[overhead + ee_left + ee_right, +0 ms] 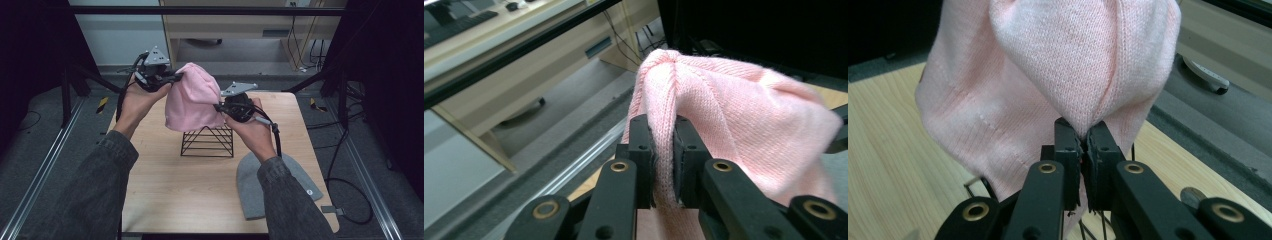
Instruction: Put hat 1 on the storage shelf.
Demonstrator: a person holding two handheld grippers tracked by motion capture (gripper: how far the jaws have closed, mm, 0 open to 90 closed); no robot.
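Left gripper (176,76): jaws clamping a fold of the pink knit beanie (192,97), pads pressing the fabric from both sides with only the knit between them; the same pinch is showing in the left gripper view (663,150), where the pink beanie (734,120) is bulging away to the right.

Right gripper (218,107): jaws pinching a gathered point of the beanie's lower edge, nearly closed on it (1083,145); the pink cloth (1048,75) is spreading up and out above the jaws.

Pink beanie: hanging between the two grippers, above the far middle of the wooden table (165,185), its lower edge draping over the top of the black wire rack (207,141).

Grey beanie (250,185): lying flat near the table's near right corner, well apart from the rack, partly under the right sleeve.

Open room: bare tabletop is lying left of and in front of the rack; the table's far edge is running close behind it.

Hands: left hand (140,97) is reaching in high from the left; right hand (250,125) is sitting lower, beside the rack's right top.
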